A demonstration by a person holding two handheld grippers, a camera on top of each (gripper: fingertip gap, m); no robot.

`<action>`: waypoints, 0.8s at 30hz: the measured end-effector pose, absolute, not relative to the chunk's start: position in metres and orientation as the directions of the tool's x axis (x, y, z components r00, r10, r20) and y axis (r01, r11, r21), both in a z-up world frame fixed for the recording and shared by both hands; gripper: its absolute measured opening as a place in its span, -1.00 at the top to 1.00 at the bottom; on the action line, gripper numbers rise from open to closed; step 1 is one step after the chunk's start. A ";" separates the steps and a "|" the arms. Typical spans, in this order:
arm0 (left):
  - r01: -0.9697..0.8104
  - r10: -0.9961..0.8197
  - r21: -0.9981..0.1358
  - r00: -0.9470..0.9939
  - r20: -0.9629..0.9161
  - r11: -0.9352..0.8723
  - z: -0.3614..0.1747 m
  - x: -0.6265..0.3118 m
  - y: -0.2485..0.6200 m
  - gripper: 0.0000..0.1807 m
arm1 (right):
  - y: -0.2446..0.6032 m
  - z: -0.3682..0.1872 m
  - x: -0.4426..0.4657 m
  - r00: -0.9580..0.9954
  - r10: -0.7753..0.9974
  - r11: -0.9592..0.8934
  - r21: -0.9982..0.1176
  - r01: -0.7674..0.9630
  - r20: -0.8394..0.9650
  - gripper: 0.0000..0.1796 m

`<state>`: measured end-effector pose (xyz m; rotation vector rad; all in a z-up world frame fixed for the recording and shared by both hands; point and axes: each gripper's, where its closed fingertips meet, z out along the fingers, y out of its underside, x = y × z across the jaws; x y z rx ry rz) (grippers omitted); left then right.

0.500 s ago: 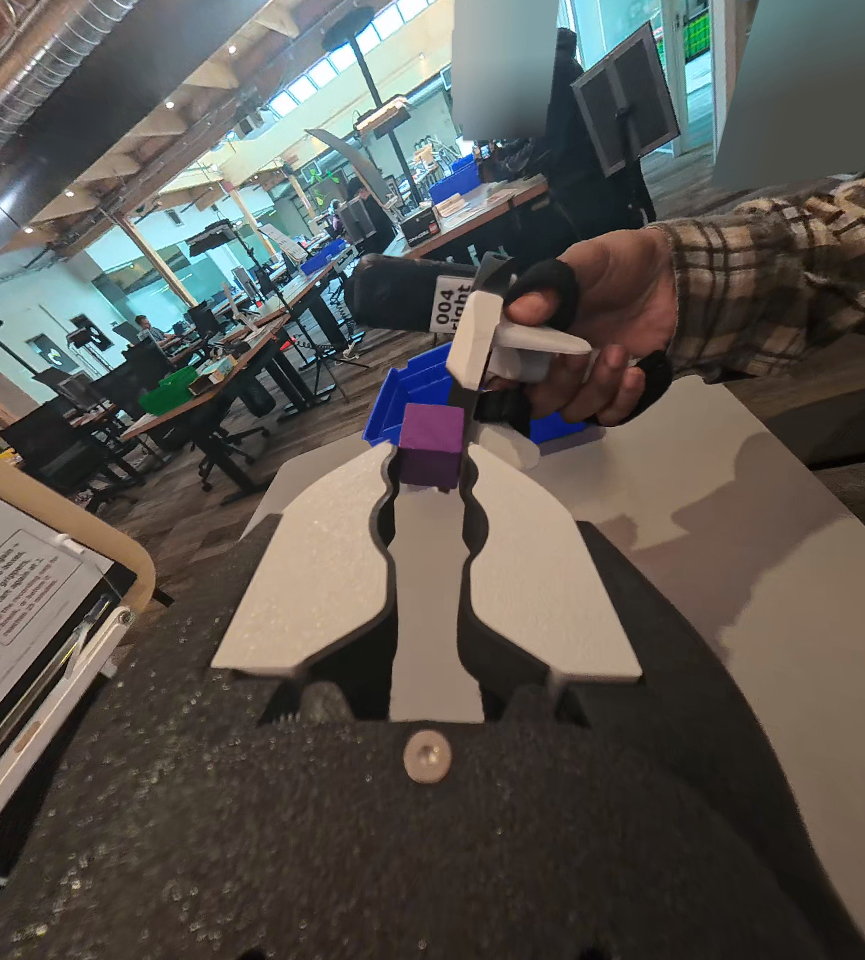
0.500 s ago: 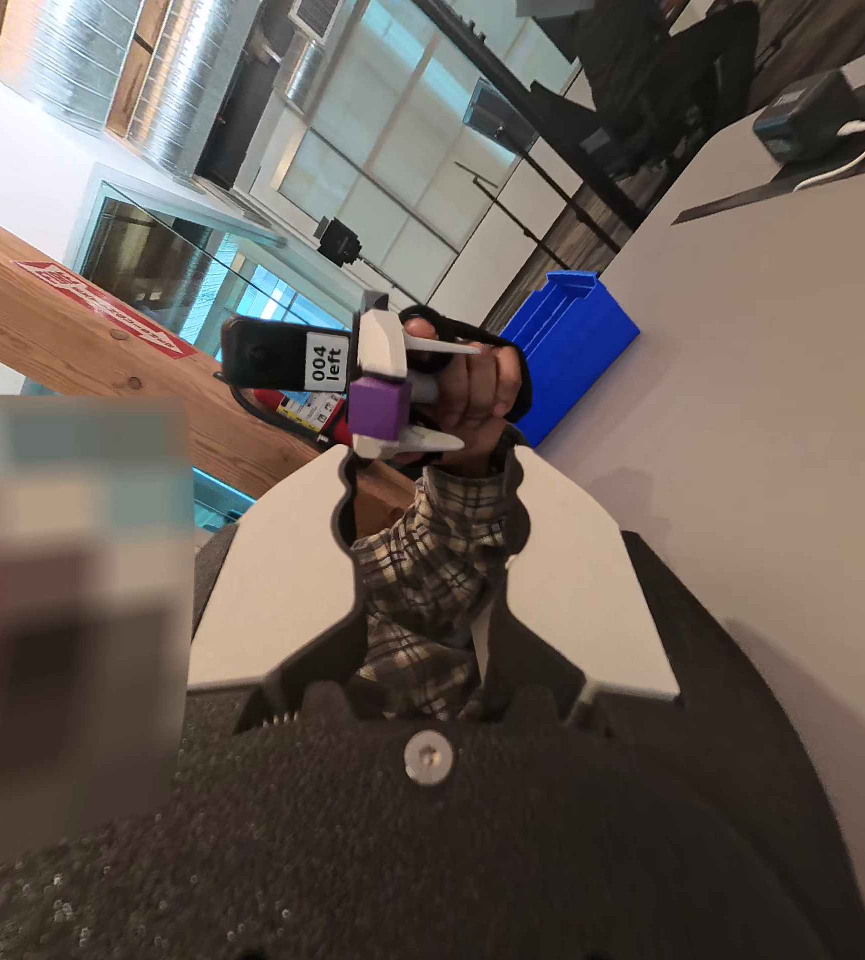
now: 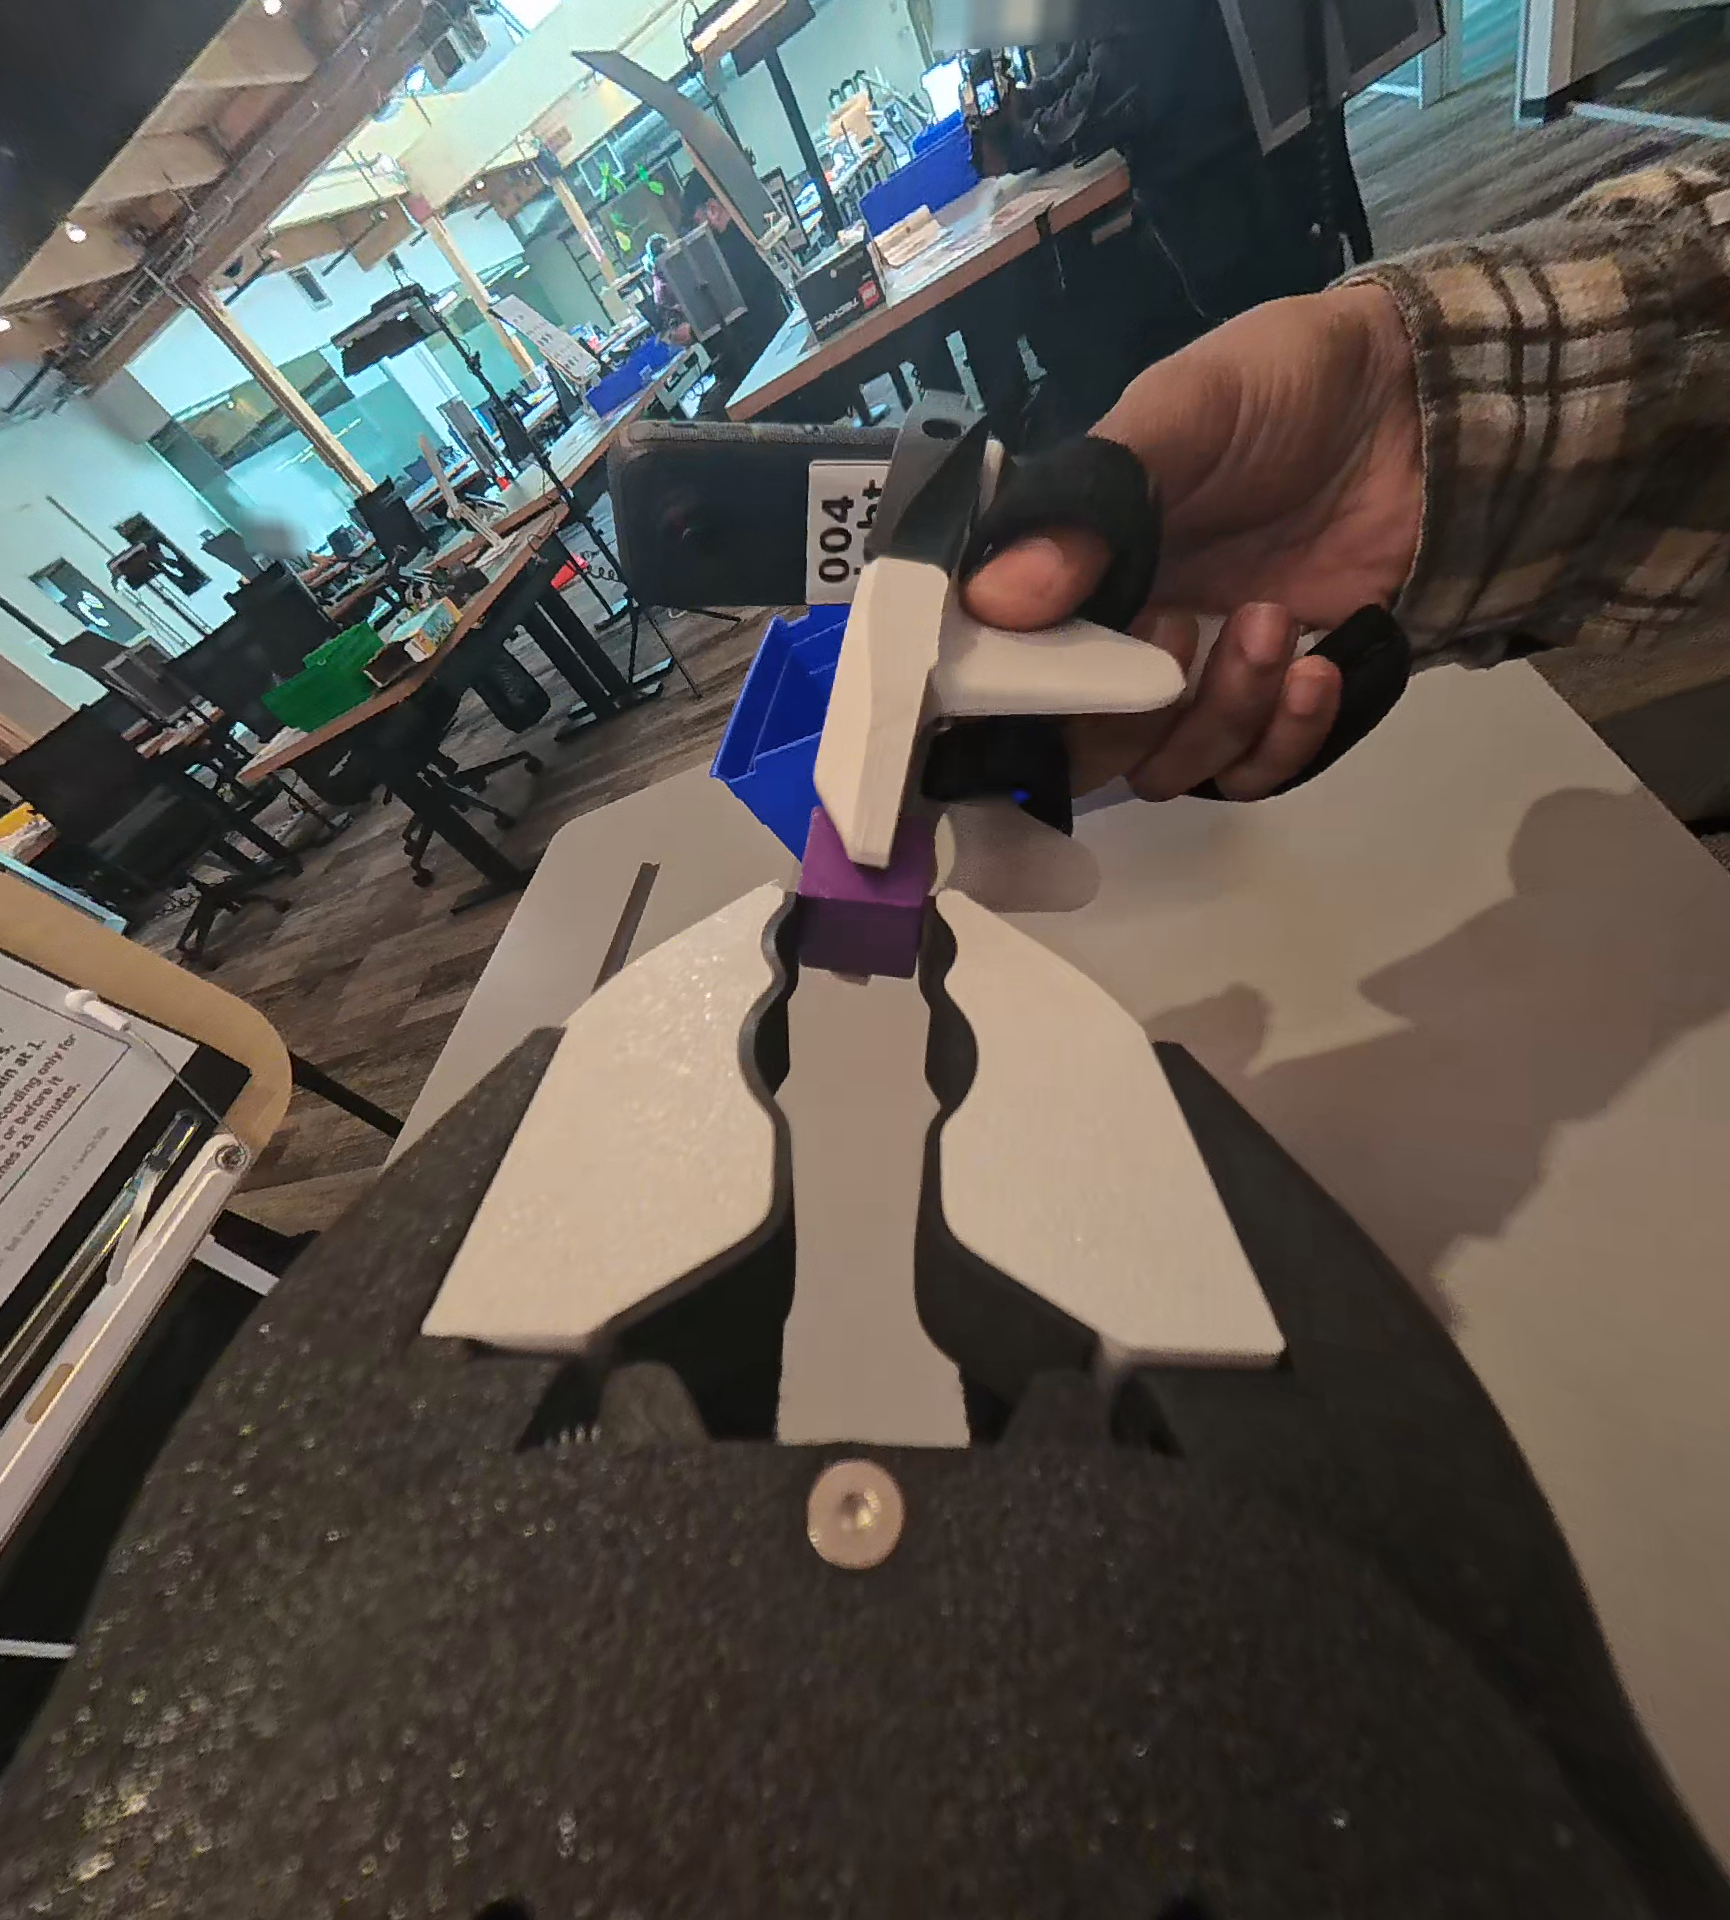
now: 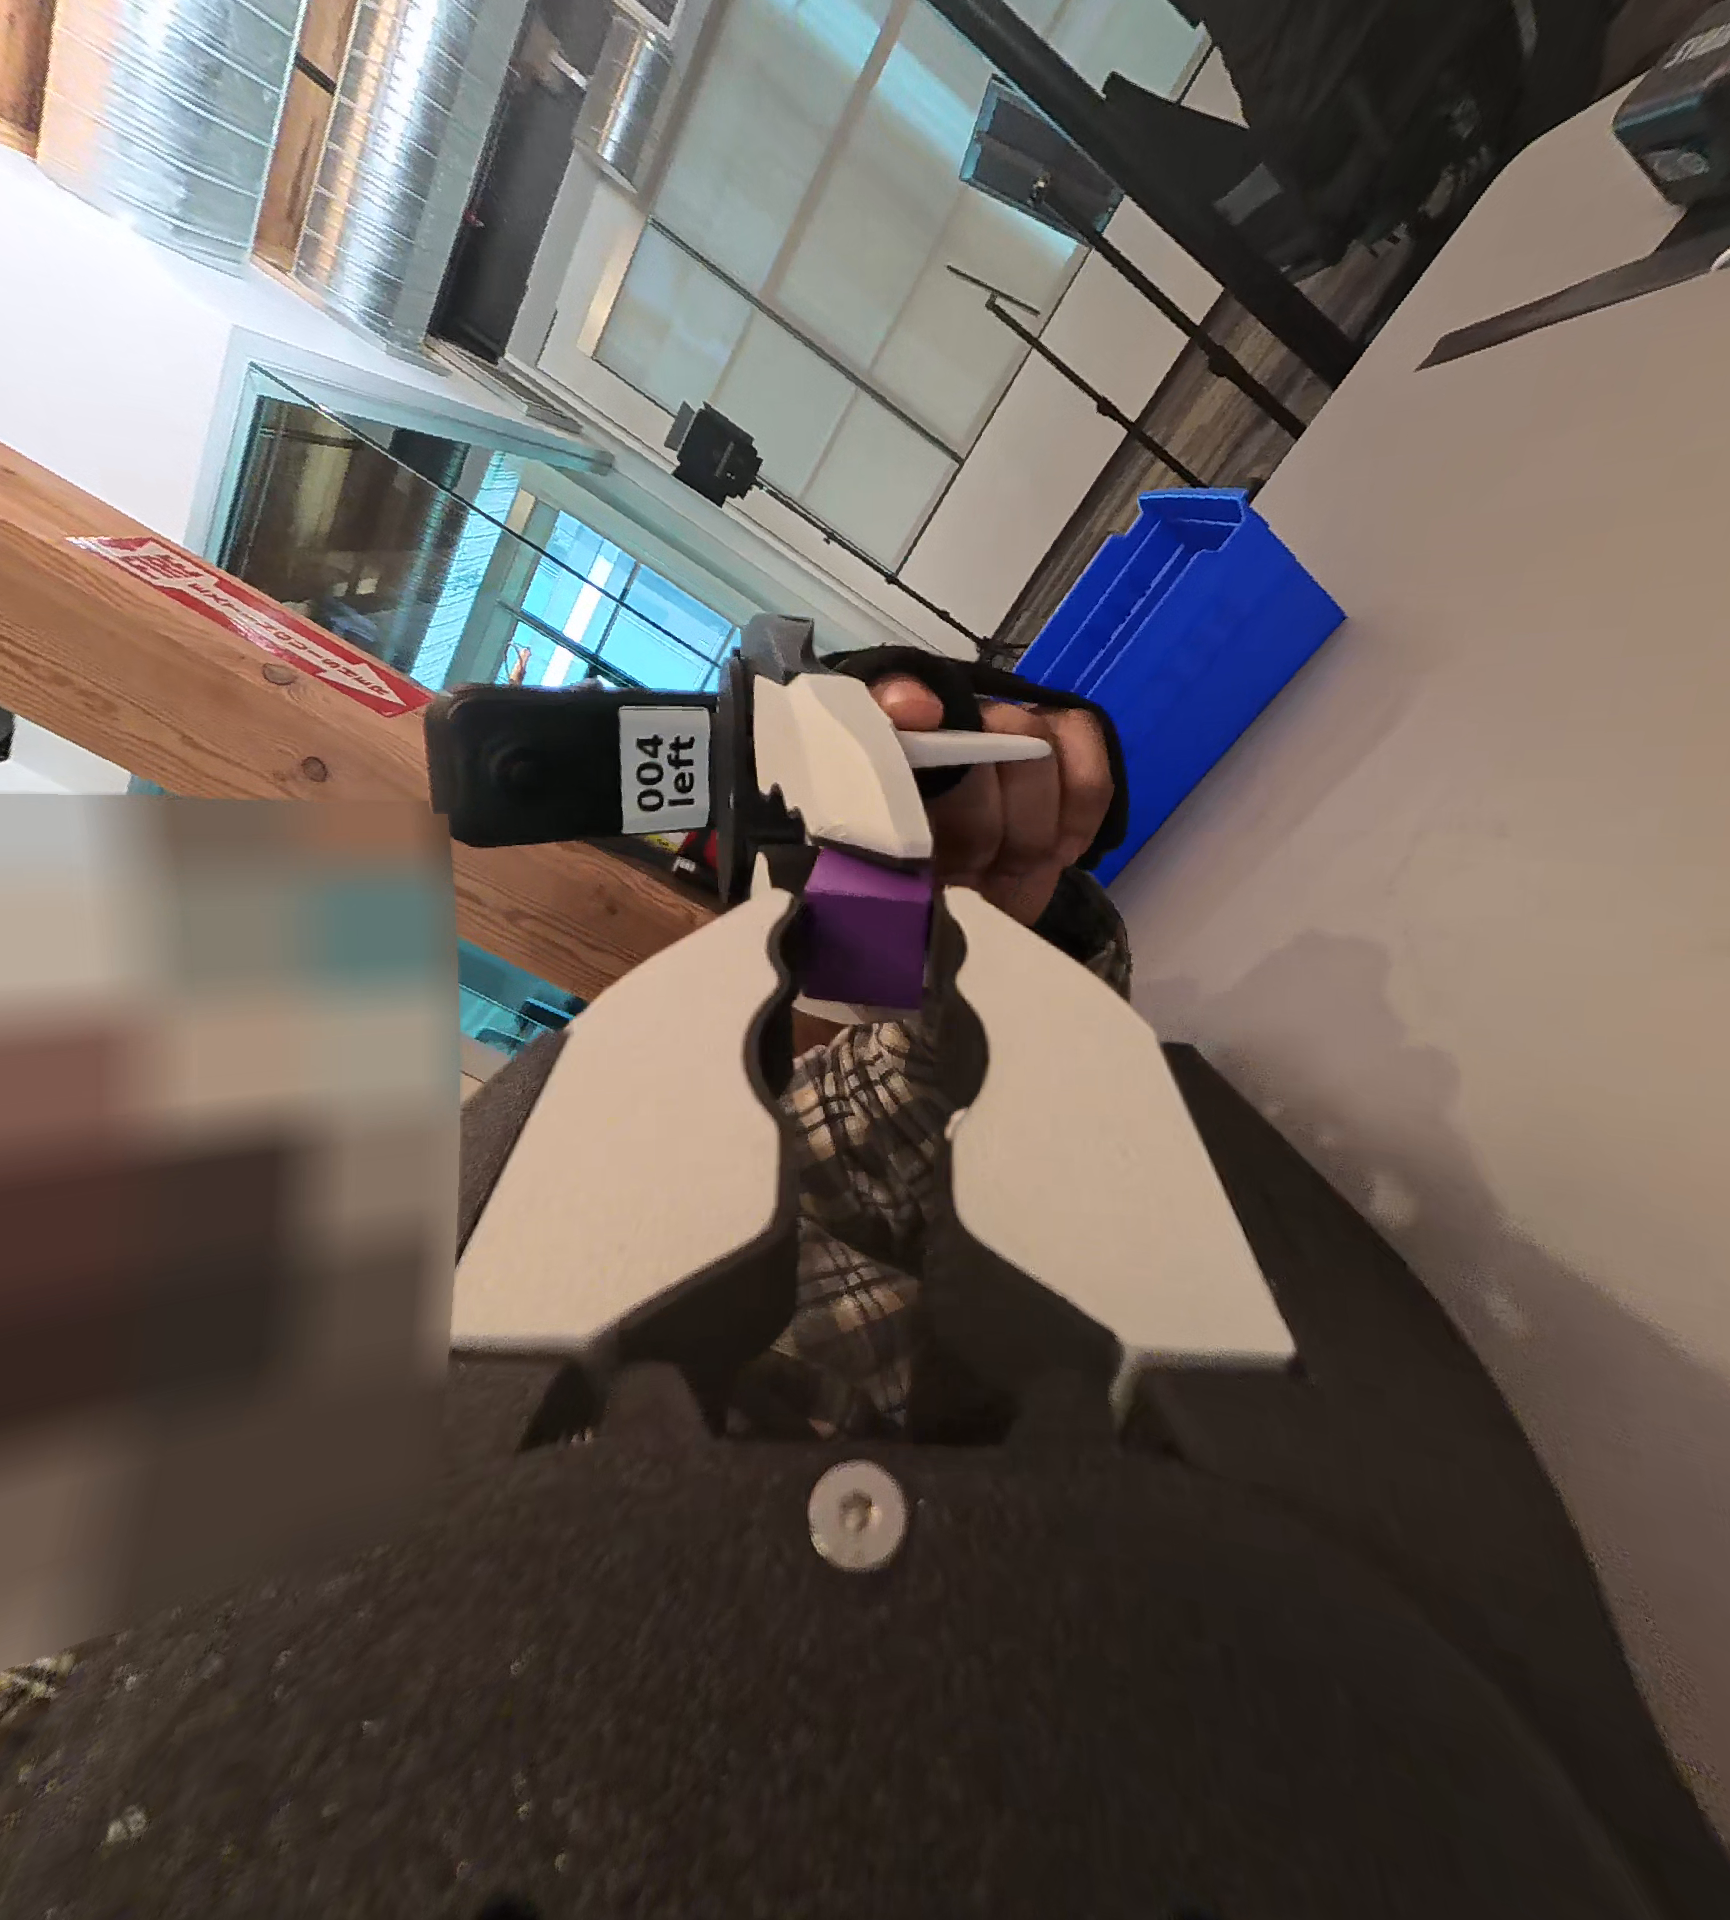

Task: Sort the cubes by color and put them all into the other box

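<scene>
The purple cube point(image 3: 856, 920) is up in the air over the gray table point(image 3: 1360, 1039), just on the near side of the blue box point(image 4: 1183, 665). The left gripper point(image 3: 859, 935) is squeezed tight on it. The right gripper point(image 4: 861, 935) has one finger on each side of the same cube. I cannot tell if it is pressing yet. This looks like passing the cube from one gripper to the other. To do it well, the right one should squeeze firmly first. Only then should the left one let go, slowly, so the cube does not fall short of the blue box. The two grippers are turned crosswise, so their fingers sit on different sides of the cube. The right hand point(image 3: 1256, 582) reaches in from the side in a checked sleeve.
</scene>
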<state>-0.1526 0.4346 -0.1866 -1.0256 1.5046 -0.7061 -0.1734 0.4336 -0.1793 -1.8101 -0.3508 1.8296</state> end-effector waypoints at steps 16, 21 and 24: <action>-0.175 -0.978 -0.964 -0.087 -0.187 0.200 -0.174 -0.154 0.407 0.44 | 0.484 -0.205 0.137 0.913 0.282 -0.757 -0.653 0.022 -0.295 0.76; -0.241 -0.958 -0.927 -0.108 -0.267 0.286 -0.185 -0.148 0.398 0.48 | 0.494 -0.270 0.249 0.991 0.088 -0.891 -0.452 0.032 -0.103 0.75; -0.272 -0.948 -0.909 -0.129 -0.291 0.316 -0.195 -0.142 0.395 0.49 | 0.497 -0.311 0.282 0.999 0.045 -0.941 -0.337 0.038 -0.014 0.75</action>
